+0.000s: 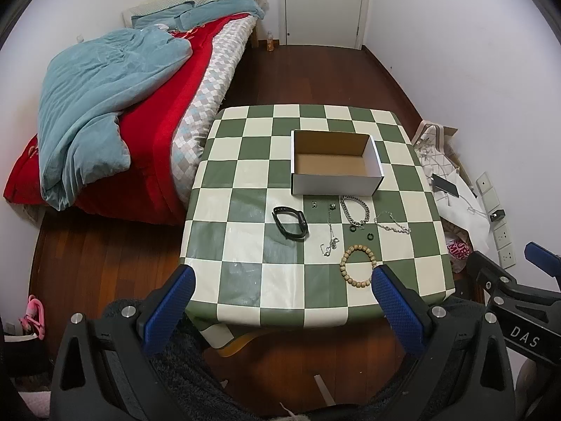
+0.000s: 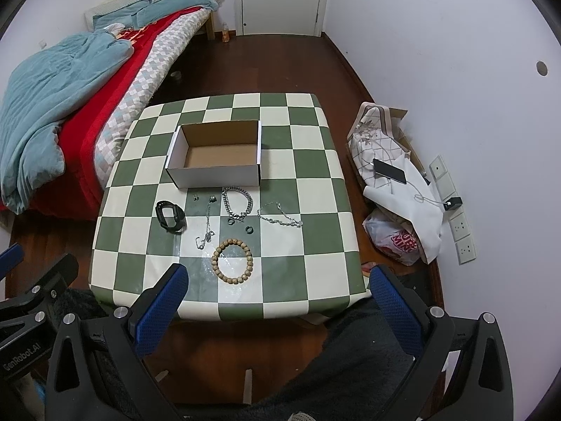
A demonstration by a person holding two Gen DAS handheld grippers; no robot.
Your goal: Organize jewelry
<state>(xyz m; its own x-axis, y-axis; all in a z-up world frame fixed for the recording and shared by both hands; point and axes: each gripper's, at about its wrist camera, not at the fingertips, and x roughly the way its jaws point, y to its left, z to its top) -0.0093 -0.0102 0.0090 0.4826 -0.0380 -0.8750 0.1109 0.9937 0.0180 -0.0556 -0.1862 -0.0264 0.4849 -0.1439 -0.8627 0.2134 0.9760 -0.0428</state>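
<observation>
Hovering above the near edge of the checkered tabletop (image 1: 245,175), the left tongs (image 1: 282,282) and the right tongs (image 2: 277,280) both gape wide and hold nothing. An open cardboard box (image 2: 215,175) sits mid-tabletop with no jewelry inside. Just in front of it lie a black wristband (image 2: 170,216), a thick silver chain (image 2: 238,200), two thinner chains (image 2: 280,217) and small dark rings (image 2: 249,230). Nearest the tongs rests a wooden bead bracelet (image 2: 233,261). A bed (image 1: 105,105) stands to the left
</observation>
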